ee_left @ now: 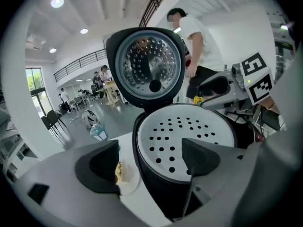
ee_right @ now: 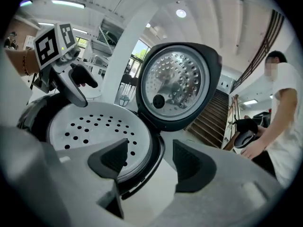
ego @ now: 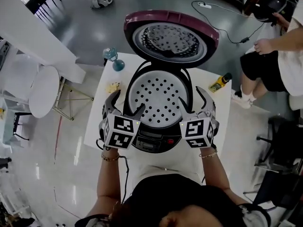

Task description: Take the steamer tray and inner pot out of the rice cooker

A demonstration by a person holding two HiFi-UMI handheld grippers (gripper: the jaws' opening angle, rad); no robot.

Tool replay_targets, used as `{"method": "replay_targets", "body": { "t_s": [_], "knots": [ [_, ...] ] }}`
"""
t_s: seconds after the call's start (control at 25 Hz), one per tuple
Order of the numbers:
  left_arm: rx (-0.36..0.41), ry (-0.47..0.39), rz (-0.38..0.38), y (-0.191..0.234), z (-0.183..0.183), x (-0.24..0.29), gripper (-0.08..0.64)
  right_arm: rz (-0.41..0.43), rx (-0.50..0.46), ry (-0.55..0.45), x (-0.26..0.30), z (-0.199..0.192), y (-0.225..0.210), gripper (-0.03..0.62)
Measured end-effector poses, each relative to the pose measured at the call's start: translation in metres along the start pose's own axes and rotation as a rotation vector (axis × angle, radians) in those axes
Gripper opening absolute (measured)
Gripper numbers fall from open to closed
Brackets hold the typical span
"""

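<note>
"Well, are the jaws on anything?"

"No. On the left gripper (ee_left: pixel 150 148) they stand wide apart, astride the left rim of the rice cooker (ego: pixel 156 143). The right gripper (ee_right: pixel 150 148) is equally wide at the right rim, empty."

"And the steamer tray (ego: pixel 160 94)?"

"Seated in the cooker's mouth, hiding the inner pot. The lid (ego: pixel 171 39) is raised behind, and it all sits on the white worktop (ego: pixel 218 112)."

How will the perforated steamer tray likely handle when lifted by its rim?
The steamer tray looks thin, shallow and perforated, so it is probably light and fairly stiff. Its smooth rim may slip in the open left gripper and right gripper. Seated inside the rice cooker, it could tilt if one side rises first.
</note>
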State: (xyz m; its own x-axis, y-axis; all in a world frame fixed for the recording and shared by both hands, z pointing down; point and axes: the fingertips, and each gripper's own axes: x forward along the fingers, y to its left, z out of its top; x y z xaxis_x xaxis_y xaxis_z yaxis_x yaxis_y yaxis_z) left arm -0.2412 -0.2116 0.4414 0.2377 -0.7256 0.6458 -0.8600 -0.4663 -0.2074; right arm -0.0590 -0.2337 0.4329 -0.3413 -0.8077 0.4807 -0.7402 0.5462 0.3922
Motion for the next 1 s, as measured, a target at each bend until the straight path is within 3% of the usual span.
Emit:
{"method": "replay_targets", "body": {
  "t_s": [0.2, 0.36, 0.56, 0.64, 0.84, 1.0],
  "knots": [
    [0.063, 0.077, -0.040, 0.003, 0.003, 0.023, 0.397, -0.002, -0.107, 0.072, 0.024, -0.003, -0.002, 0.293],
    [0.170, 0.177, -0.023, 0.013, -0.001, 0.041, 0.397, 0.007, -0.254, 0.191, 0.041, -0.014, -0.001, 0.293],
    [0.296, 0.320, 0.004, 0.022, -0.015, 0.065, 0.396, 0.059, -0.362, 0.317, 0.061, -0.027, 0.009, 0.293],
    [0.294, 0.352, -0.017, 0.020, -0.019, 0.070, 0.383, 0.060, -0.370, 0.327, 0.063, -0.029, 0.007, 0.293],
    [0.192, 0.365, -0.069, 0.019, -0.019, 0.073, 0.353, 0.066, -0.321, 0.319, 0.065, -0.029, 0.002, 0.262],
    [0.157, 0.361, -0.061, 0.024, -0.018, 0.072, 0.351, 0.067, -0.284, 0.277, 0.061, -0.022, 0.002, 0.184]
  ]
}}
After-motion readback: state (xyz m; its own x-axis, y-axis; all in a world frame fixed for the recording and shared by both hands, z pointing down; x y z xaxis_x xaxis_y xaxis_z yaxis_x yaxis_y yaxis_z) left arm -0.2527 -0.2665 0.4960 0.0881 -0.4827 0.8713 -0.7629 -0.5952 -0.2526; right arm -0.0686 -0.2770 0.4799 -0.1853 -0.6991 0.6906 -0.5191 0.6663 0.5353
